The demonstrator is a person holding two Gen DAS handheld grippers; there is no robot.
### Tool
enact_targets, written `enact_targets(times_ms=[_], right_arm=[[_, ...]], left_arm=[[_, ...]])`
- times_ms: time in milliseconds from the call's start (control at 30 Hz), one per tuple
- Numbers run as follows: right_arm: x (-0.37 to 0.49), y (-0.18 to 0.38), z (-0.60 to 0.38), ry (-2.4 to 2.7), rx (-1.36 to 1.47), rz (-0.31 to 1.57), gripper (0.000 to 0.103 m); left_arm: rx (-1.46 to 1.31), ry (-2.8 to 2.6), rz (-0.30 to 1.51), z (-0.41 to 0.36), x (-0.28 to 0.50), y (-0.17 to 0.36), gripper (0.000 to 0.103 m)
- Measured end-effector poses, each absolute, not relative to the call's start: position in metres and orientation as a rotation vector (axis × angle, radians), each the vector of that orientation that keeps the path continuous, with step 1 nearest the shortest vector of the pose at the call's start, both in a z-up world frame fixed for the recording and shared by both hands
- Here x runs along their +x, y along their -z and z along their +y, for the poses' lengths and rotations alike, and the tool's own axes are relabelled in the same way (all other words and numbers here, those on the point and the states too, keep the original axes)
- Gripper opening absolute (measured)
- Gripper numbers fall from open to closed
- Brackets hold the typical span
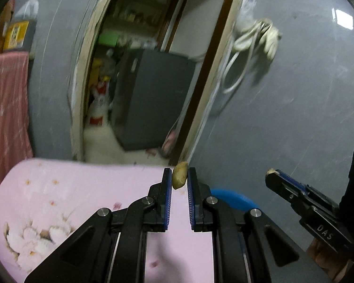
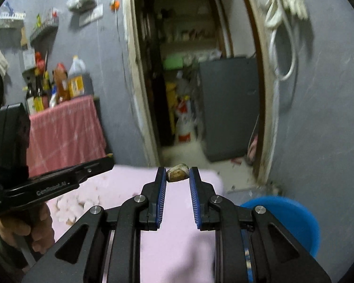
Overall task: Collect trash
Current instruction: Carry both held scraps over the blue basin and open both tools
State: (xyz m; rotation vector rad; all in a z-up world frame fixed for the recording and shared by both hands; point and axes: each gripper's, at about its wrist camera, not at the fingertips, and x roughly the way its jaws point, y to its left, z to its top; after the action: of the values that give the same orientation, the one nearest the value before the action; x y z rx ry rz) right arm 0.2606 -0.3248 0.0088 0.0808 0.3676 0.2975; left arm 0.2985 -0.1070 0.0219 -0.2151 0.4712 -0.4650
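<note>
My left gripper (image 1: 179, 174) is shut on a small tan scrap of trash (image 1: 179, 175), held above the pink flowered table (image 1: 82, 188). My right gripper (image 2: 177, 173) is shut on a brownish scrap of trash (image 2: 177, 174), also above the pink table (image 2: 177, 247). In the left wrist view the right gripper (image 1: 272, 173) shows at the right with a pale bit at its tip. In the right wrist view the left gripper (image 2: 109, 158) shows at the left. A blue bin (image 2: 292, 219) stands low at the right of the table; its rim also shows in the left wrist view (image 1: 233, 199).
An open doorway leads to a room with a dark grey cabinet (image 2: 229, 108) and clutter on the floor. A pink-covered counter (image 2: 66, 129) with bottles (image 2: 59, 87) stands at the left. A white cord and glove (image 2: 288, 2) hang on the grey wall at the right.
</note>
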Motion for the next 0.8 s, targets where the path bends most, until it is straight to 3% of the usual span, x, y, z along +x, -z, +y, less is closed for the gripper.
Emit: enact_targets(times_ms=[400,800], right_arm=[[0.222,-0.056,-0.38,-0.18,0.052,0.149,0.018],[0.221,-0.036,-0.441,-0.067,0.075,0.167,0.018]], left_arm=[[-0.215,0.557,0.272,-0.175,0.277,-0.08,0.01],[-0.134,0.657,0.302,-0.263,0.289,-0.063,0.01]])
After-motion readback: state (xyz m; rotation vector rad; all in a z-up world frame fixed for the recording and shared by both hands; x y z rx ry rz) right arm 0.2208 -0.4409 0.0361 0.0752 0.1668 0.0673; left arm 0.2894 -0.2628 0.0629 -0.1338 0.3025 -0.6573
